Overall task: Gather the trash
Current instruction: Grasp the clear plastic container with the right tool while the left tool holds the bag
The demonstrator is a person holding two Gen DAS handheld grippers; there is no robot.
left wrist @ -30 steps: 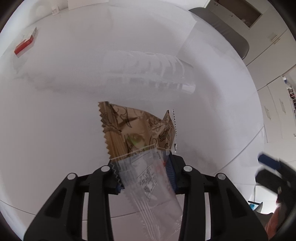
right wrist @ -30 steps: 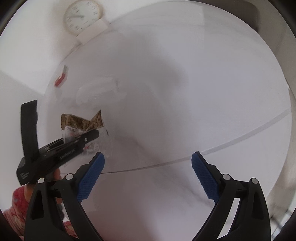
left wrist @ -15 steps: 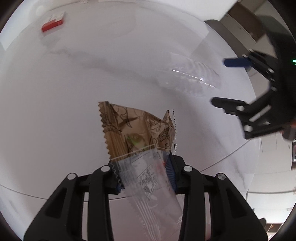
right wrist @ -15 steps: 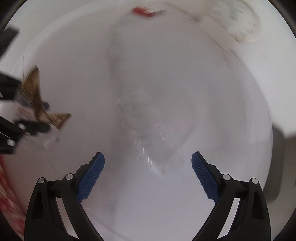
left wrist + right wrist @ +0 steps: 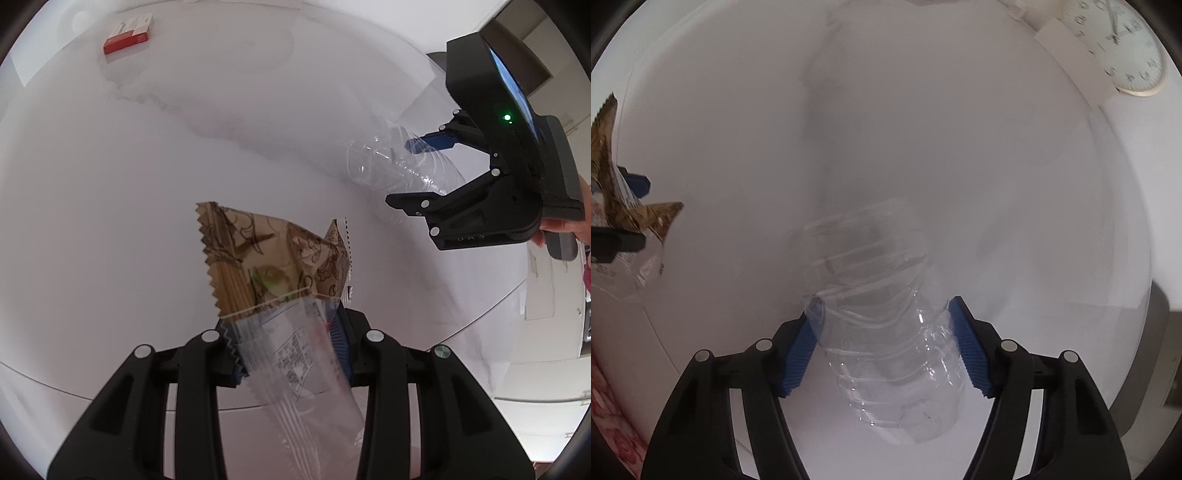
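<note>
My left gripper (image 5: 286, 332) is shut on a brown and clear snack wrapper (image 5: 273, 266), held above the white round table (image 5: 129, 184). A crushed clear plastic bottle (image 5: 882, 332) lies on the table between the blue pads of my right gripper (image 5: 884, 339). The pads touch both sides of the bottle. In the left wrist view the bottle (image 5: 395, 162) and the right gripper (image 5: 443, 166) are at the upper right. The wrapper also shows at the left edge of the right wrist view (image 5: 624, 206).
A small red and white box (image 5: 127, 33) lies at the table's far side. A round wall clock (image 5: 1123, 48) leans at the upper right of the right wrist view. A grey chair (image 5: 1160, 350) stands beyond the table's edge.
My right gripper swung over to the clear bottle, came down around it and narrowed onto it. My left gripper kept the wrapper and turned a little to the left.
</note>
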